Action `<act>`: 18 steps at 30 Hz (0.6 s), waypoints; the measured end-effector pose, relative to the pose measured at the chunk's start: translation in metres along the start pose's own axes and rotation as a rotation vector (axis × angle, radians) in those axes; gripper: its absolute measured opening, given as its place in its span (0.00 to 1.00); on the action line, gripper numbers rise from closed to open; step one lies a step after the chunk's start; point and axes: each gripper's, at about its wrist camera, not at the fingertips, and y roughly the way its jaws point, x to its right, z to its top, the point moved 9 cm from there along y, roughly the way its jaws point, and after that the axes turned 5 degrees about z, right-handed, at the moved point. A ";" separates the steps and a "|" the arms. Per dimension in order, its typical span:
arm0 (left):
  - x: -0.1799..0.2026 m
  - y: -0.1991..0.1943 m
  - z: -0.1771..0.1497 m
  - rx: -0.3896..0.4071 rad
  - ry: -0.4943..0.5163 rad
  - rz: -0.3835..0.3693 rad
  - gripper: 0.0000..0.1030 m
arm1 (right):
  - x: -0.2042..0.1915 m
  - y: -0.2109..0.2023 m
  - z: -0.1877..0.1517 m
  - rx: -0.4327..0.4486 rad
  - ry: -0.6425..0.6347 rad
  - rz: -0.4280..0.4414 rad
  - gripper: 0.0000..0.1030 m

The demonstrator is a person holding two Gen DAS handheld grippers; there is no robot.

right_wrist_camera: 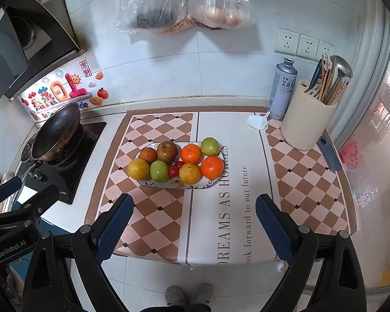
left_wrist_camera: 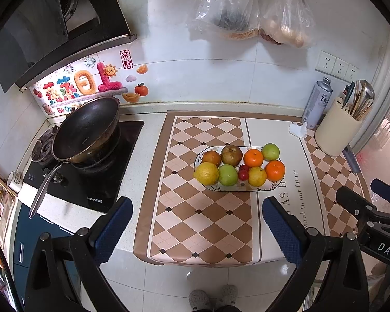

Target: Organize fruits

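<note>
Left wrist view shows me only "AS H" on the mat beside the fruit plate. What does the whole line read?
Observer: In the right wrist view the mat reads "DREAMS AS HORSES", and the line ends beside the right end of the plate.
Operator: Does any marking show on the left gripper's body?
Observer: Yes. The left gripper sits at that view's left edge, over the stove side of the counter, with "GenRobot.AI" printed on its body.
</note>
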 end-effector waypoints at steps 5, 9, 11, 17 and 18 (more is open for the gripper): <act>0.000 0.000 0.001 -0.002 -0.001 -0.003 0.99 | -0.002 -0.002 0.001 -0.002 -0.009 -0.006 0.94; 0.000 -0.001 0.002 -0.001 0.001 -0.004 0.99 | -0.004 -0.004 0.000 -0.008 -0.011 -0.007 0.94; 0.001 -0.001 0.001 -0.001 0.001 -0.005 0.99 | -0.004 -0.004 0.000 -0.010 -0.010 -0.005 0.94; 0.001 -0.002 0.001 0.000 -0.002 -0.004 0.99 | -0.003 -0.004 0.000 -0.009 -0.013 -0.006 0.94; 0.002 -0.002 0.001 0.000 -0.002 -0.004 0.99 | -0.003 -0.005 0.000 -0.008 -0.013 -0.006 0.94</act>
